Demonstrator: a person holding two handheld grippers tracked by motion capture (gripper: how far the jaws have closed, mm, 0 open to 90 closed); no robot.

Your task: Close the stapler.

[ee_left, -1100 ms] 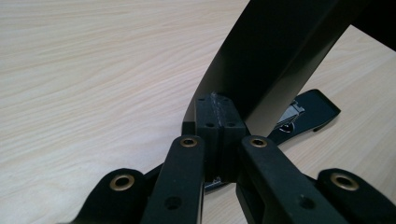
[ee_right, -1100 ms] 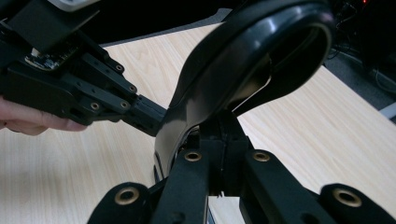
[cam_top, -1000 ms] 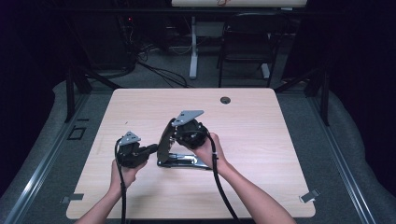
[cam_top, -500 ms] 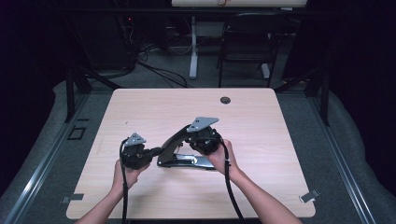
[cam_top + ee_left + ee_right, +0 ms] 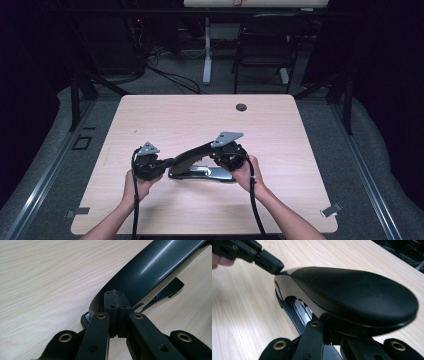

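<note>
A large black stapler [image 5: 200, 161] with a metal base lies on the wooden table [image 5: 165, 115], its long handle [image 5: 352, 290] raised at the right end. My left gripper [image 5: 115, 301] is shut, its tips pressed against the low end of the stapler's handle [image 5: 150, 267]; in the high view the left gripper [image 5: 162, 163] sits at the stapler's left end. My right gripper [image 5: 223, 152] is at the raised right end. Its jaws run in under the handle's pad, which hides their tips. In the right gripper view the left gripper [image 5: 270, 263] touches the handle's far end.
A round cable hole [image 5: 241, 107] sits near the table's far edge. Beyond the table stand a dark chair [image 5: 262, 55] and a white desk leg [image 5: 206, 50], with cables on the floor. Bare wood lies all around the stapler.
My right gripper has moved right and down, and the stapler's handle has dropped from a steep angle to a flatter one. The left gripper has stayed at the stapler's low end.
</note>
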